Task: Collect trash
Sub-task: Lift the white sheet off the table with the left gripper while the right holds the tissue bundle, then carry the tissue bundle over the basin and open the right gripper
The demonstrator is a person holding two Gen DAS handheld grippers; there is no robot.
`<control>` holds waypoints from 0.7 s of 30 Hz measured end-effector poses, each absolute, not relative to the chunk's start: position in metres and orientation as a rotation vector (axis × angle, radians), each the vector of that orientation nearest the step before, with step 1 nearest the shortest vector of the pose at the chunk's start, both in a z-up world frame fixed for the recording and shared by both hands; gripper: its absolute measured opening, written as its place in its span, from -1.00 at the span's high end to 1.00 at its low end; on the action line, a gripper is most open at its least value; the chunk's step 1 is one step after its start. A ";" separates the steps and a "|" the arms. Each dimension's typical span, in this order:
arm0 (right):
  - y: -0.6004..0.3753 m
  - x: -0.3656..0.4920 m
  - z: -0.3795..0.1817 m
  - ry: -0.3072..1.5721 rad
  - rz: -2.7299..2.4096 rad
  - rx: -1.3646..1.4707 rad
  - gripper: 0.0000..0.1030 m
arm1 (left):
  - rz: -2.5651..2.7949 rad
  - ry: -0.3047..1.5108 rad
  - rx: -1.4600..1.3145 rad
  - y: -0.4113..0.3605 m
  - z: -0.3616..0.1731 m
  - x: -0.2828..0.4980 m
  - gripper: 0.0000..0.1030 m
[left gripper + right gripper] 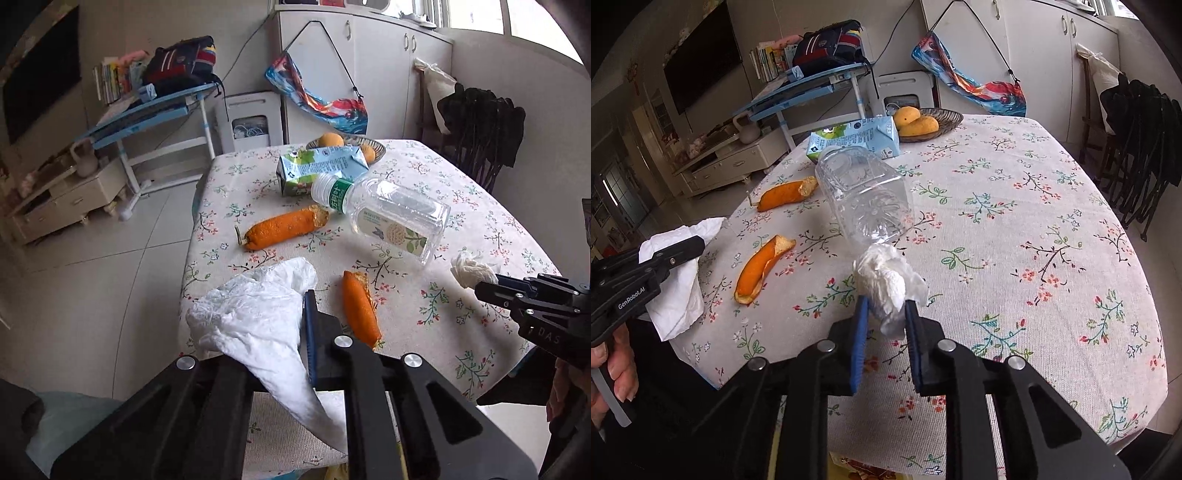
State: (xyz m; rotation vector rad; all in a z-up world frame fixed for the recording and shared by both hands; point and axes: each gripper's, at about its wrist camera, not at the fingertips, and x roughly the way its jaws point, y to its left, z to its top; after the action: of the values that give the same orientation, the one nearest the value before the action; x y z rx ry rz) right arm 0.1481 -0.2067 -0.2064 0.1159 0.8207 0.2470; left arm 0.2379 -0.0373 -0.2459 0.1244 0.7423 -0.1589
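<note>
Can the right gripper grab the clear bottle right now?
Probably not yet. The right gripper is already shut on a tissue wad, so its jaws are full. The bottle lies just past the wad, with nothing else between.

A woven fruit bowl (947, 118) holding yellow mangoes (918, 123) sits at the 12 o'clock edge of the floral-clothed surface (1034, 221). Beyond it, white cupboards (380, 66) stand at 1 o'clock, a blue desk (812, 88) bearing a dark backpack (831, 44) at 11 o'clock, and a black television (701, 55) at 10 o'clock.

White tissue (255, 325) in left claw (299, 332) over floral tablecloth (424, 302)
</note>
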 end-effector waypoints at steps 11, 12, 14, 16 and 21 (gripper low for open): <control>-0.208 0.139 -0.199 0.783 0.249 0.139 0.60 | -0.147 0.683 0.113 -0.038 -0.233 0.226 0.85; -0.207 0.138 -0.198 0.780 0.249 0.140 0.60 | -0.147 0.681 0.111 -0.039 -0.233 0.226 0.85; -0.207 0.137 -0.197 0.775 0.251 0.141 0.60 | -0.148 0.672 0.103 -0.037 -0.232 0.223 0.85; -0.206 0.136 -0.196 0.769 0.253 0.140 0.60 | -0.150 0.659 0.093 -0.035 -0.230 0.221 0.85; -0.205 0.130 -0.194 0.757 0.262 0.140 0.60 | -0.165 0.620 0.057 -0.030 -0.222 0.214 0.85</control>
State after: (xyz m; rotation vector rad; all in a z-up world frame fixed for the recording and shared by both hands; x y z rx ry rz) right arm 0.1299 -0.2051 -0.1941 0.1404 0.7569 0.2618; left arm 0.2139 -0.0300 -0.2225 0.0570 0.6199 -0.1653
